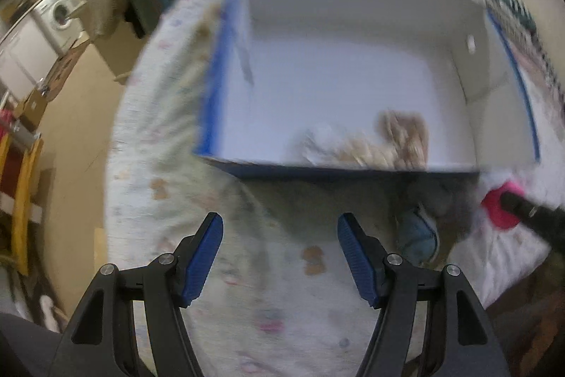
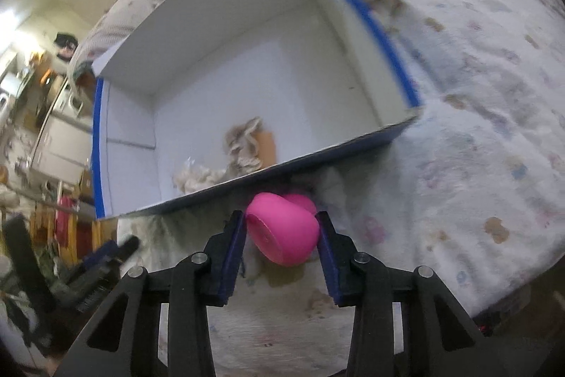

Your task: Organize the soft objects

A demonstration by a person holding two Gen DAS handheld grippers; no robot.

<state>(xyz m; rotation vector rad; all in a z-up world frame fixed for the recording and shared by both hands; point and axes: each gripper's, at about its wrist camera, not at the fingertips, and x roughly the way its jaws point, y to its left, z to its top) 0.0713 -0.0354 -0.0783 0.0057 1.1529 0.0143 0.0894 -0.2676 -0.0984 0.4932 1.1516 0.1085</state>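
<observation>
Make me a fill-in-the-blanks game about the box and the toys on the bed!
1. The soft toy between the right hand-held gripper's pads is ____ in colour.
2. The white box has a ____ edge.
3. The rope toy lies ____ the box.
4. The left hand-held gripper holds ____.

Missing words: pink; blue; inside; nothing

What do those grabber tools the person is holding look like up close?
Each hand-held gripper, left and right, is a black plastic frame with triangular cut-outs and silver pivot bolts. The two fingers carry flat blue pads with a ribbed face. No cables or markings show.
</observation>
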